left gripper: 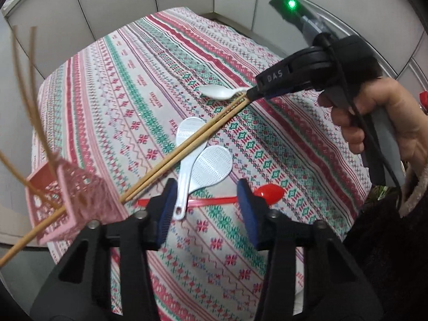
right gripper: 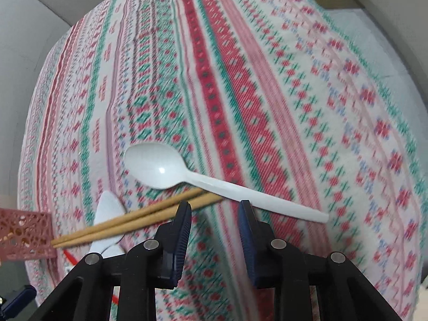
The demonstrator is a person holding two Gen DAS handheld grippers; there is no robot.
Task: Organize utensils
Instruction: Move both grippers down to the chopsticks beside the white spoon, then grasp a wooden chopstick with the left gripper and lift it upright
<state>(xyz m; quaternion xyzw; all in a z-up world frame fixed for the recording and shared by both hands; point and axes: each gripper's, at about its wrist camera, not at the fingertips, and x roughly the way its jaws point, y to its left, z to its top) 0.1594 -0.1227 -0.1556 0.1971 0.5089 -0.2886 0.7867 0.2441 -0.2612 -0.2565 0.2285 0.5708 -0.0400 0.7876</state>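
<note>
Bamboo chopsticks [left gripper: 171,157] reached the pink basket [left gripper: 67,200] at the tablecloth's [left gripper: 267,139] left edge; your right gripper [right gripper: 215,206] gaped open, so they could slip; left gripper [left gripper: 207,187] also gaped, empty.

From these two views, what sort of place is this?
Probably a home dining or kitchen table: a patterned tablecloth, rice paddles, spoons and chopsticks beside a pink basket, with plain panelled walls behind.

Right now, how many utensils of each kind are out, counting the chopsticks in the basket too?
Chopsticks: 6, with 2 on the cloth and 4 in the basket
Spoons: 2, white and red
Rice paddles: 2
Total: 10
</note>
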